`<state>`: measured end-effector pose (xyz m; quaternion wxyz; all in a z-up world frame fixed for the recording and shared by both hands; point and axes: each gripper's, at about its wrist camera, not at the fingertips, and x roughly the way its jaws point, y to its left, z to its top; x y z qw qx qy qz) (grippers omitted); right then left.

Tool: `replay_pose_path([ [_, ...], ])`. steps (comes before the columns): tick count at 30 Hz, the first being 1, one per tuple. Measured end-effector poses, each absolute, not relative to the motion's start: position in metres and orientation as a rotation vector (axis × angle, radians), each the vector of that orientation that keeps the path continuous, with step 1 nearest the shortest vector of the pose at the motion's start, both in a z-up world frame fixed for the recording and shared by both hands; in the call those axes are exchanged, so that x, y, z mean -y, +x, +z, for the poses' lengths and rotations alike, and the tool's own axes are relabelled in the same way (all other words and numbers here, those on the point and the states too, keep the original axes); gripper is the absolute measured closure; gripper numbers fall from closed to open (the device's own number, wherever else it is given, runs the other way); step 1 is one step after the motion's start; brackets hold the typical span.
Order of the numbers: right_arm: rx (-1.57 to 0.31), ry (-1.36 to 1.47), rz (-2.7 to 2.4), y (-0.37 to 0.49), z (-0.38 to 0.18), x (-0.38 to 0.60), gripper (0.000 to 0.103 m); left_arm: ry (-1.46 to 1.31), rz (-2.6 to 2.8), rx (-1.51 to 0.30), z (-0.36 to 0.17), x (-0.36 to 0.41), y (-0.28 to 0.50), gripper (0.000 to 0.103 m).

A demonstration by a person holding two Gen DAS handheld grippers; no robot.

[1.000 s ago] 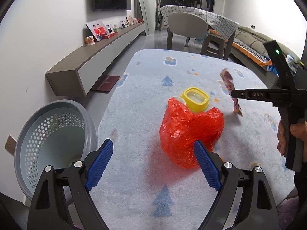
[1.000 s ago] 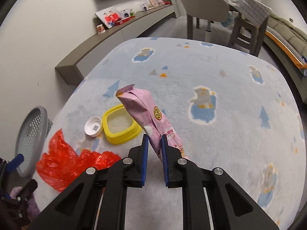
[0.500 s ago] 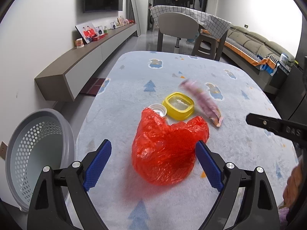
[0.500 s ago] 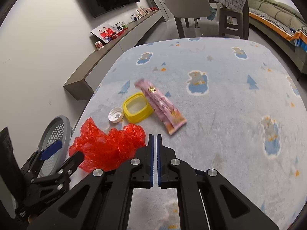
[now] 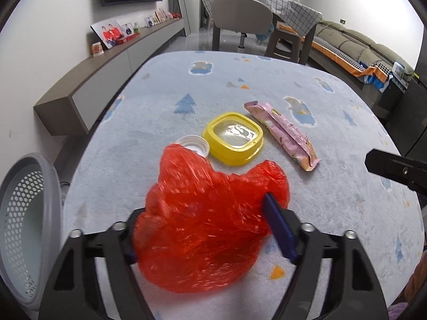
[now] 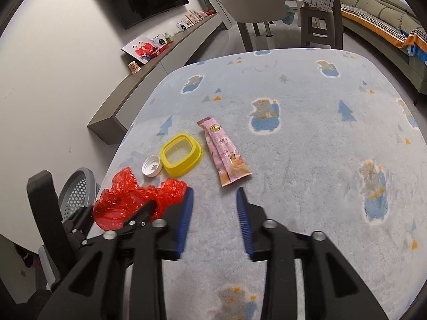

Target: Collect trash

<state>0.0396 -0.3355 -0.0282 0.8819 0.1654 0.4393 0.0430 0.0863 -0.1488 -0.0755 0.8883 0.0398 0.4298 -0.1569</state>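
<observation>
A crumpled red plastic bag point(image 5: 208, 221) lies at the near left of the carpeted table, between the jaws of my left gripper point(image 5: 205, 229); the pads press into its sides. The bag also shows in the right wrist view point(image 6: 138, 200). A pink snack wrapper point(image 6: 225, 152) lies flat on the carpet, just ahead of my right gripper point(image 6: 214, 213), which is open and empty. The wrapper also shows in the left wrist view point(image 5: 283, 136). A yellow lid point(image 5: 233, 137) and a white cap point(image 5: 193, 145) lie beside the bag.
A grey perforated basket point(image 5: 24, 224) stands below the table's left edge. A low grey shelf point(image 5: 106, 80) runs along the left wall. A chair point(image 5: 240, 18) and a sofa point(image 5: 360, 48) stand beyond the table's far edge.
The right gripper let the pink wrapper fall onto the carpet, drew back and opened. The left gripper moved forward around the red bag and closed on it.
</observation>
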Motion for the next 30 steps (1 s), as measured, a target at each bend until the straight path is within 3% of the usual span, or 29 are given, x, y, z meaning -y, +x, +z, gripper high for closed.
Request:
replay_pose_path([
  [3, -0.926, 0.318, 0.087, 0.049, -0.03, 0.336, 0.066, 0.073, -0.361, -0.894, -0.075, 0.151, 0.086, 0.055],
  [5, -0.938, 0.301, 0.089, 0.056, -0.034, 0.335, 0.062, 0.082, -0.384, -0.895, -0.074, 0.153, 0.083, 0.079],
  [8, -0.956, 0.276, 0.092, 0.065, -0.04, 0.333, 0.061, 0.093, -0.398, -0.893, -0.071, 0.155, 0.079, 0.094],
  [30, -1.045, 0.004, 0.059, 0.151, -0.093, 0.298, 0.058, 0.044, -0.307, -0.796, -0.027, 0.102, 0.072, 0.096],
])
